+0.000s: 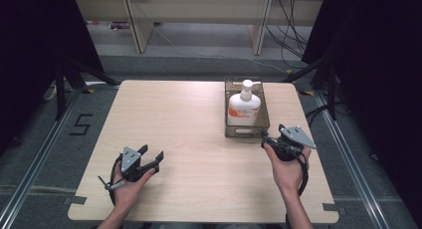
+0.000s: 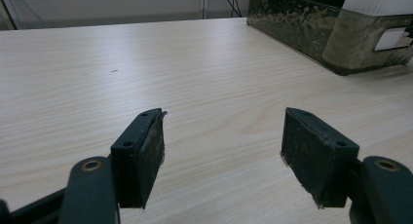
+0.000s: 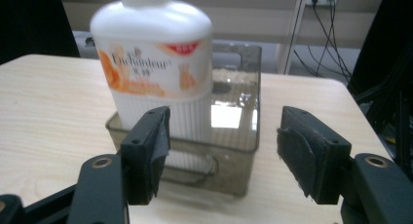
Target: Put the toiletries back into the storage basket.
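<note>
Right gripper view: right gripper [image 3: 221,153] jaws spread wide, nothing held, aimed at the near end wall of the clear bin [image 3: 234,158]. Pump bottle [image 3: 156,63] stands upright inside it, at the near end. Likely next step is a grab on the bottle: come in above the bin rim, centre on the ribbed lower body, and close squarely so it doesn't tip. Left gripper [image 1: 149,159] jaws also apart, empty, low over bare tabletop [image 1: 189,139], well away from the bin.

Even overhead light, soft focus
</note>
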A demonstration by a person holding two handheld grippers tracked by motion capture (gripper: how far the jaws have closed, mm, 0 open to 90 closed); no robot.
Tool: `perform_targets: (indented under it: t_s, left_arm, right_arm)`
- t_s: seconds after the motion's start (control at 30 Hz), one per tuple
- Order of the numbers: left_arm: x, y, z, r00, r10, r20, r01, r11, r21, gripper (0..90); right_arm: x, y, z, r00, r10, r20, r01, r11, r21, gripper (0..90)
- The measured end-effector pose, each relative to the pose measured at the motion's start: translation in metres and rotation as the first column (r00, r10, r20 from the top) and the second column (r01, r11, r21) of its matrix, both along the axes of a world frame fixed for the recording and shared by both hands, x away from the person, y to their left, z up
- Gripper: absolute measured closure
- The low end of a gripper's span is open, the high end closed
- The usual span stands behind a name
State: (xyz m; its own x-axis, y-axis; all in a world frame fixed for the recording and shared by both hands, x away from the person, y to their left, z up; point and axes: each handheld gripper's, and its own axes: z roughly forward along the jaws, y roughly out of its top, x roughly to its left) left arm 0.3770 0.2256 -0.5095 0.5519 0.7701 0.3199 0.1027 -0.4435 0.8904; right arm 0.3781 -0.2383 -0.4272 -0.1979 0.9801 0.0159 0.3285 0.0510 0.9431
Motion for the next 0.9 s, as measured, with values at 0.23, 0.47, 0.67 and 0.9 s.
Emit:
perform_targets:
  t_s: [0.23,0.47,0.67,0.9]
  left_arm:
    - [0.001,-0.001,-0.001,0.9999,-0.012,0.006,0.013,0.9998,-0.015,31.7]
    - [0.0,0.0,0.0,1.0,0.001,0.001,-0.001,1.0,-0.001,31.7]
    - [0.001,-0.001,-0.001,0.9999,-0.011,0.005,0.011,0.9999,-0.013,31.7]
    - [0.0,0.0,0.0,1.0,0.002,0.001,-0.002,1.0,-0.004,31.7]
  right_arm:
    - [-0.009,-0.008,-0.017,0.9989,-0.006,-0.046,0.006,1.0,0.01,38.4]
    - [-0.015,-0.016,-0.035,0.9987,-0.004,-0.05,0.005,1.0,0.015,39.7]
    - [-0.022,-0.021,-0.048,0.9987,-0.017,-0.047,0.018,1.0,0.023,40.7]
    - [-0.03,-0.028,-0.061,0.9971,-0.036,-0.067,0.037,0.999,0.012,40.9]
